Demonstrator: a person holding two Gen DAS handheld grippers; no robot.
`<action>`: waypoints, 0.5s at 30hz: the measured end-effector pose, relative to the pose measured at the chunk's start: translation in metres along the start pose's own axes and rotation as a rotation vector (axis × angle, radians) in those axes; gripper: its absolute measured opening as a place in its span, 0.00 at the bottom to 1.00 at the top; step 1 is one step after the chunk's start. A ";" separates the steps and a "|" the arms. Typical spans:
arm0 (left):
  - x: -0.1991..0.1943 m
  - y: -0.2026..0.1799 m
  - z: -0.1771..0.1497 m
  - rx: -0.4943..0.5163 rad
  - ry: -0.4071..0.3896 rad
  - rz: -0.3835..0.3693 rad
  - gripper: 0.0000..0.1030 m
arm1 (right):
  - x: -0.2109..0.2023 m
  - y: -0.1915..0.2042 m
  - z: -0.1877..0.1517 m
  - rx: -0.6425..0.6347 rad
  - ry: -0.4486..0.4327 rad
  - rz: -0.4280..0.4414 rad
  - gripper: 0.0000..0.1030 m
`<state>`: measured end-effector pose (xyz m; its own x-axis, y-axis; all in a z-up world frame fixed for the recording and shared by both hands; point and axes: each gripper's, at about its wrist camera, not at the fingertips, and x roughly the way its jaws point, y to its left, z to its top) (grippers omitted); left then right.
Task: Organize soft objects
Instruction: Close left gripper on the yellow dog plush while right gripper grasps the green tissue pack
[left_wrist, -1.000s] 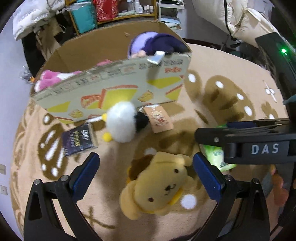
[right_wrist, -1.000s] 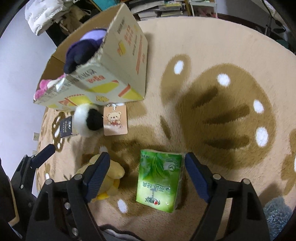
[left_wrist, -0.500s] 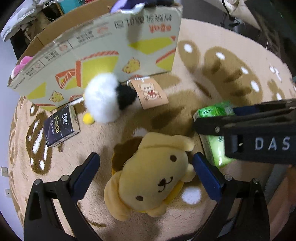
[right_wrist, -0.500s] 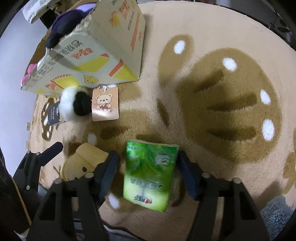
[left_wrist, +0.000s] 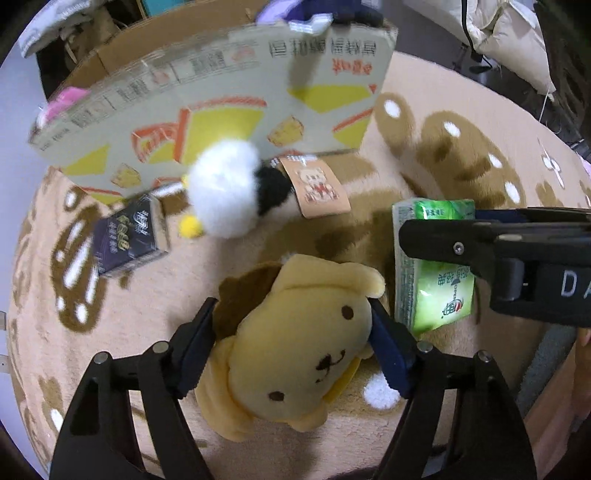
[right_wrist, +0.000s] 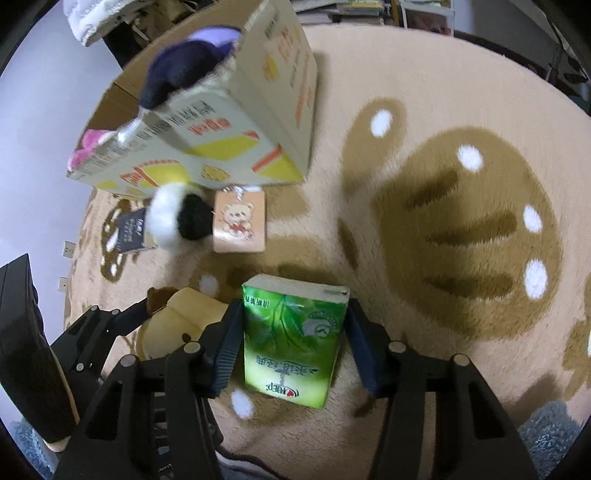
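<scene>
Both tongs have just been closing: the left gripper (left_wrist: 291, 332) clamps the soft, squashy yellow plush dog (left_wrist: 291, 354) across its head, while the right gripper (right_wrist: 291, 350) clamps the light, yielding green tissue pack (right_wrist: 293, 332) at its sides.

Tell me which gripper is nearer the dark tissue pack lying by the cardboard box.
Left. The left gripper straddles the yellow plush dog, just below-right of the dark tissue pack. The right gripper is farther out, around the green tissue pack.

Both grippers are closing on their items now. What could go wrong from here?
The left gripper has been closing on the yellow plush dog, pinching its head only, so it may sag or slip. The right gripper crowds beside it on the green tissue pack, so lifting together risks a collision.
</scene>
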<state>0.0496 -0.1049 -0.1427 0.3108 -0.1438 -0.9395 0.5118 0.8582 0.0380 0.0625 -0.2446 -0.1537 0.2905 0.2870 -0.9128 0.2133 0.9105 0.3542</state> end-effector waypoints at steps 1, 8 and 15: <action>-0.004 0.002 0.000 -0.007 -0.012 0.005 0.75 | -0.002 0.001 0.000 -0.003 -0.011 0.006 0.56; -0.035 0.012 -0.006 -0.053 -0.105 0.043 0.75 | -0.027 0.010 0.000 -0.069 -0.113 0.032 0.55; -0.068 0.033 0.007 -0.129 -0.226 0.080 0.75 | -0.058 0.030 0.003 -0.163 -0.235 0.029 0.55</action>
<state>0.0506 -0.0705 -0.0751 0.5243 -0.1664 -0.8351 0.3765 0.9249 0.0522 0.0547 -0.2346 -0.0900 0.5067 0.2543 -0.8238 0.0544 0.9442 0.3248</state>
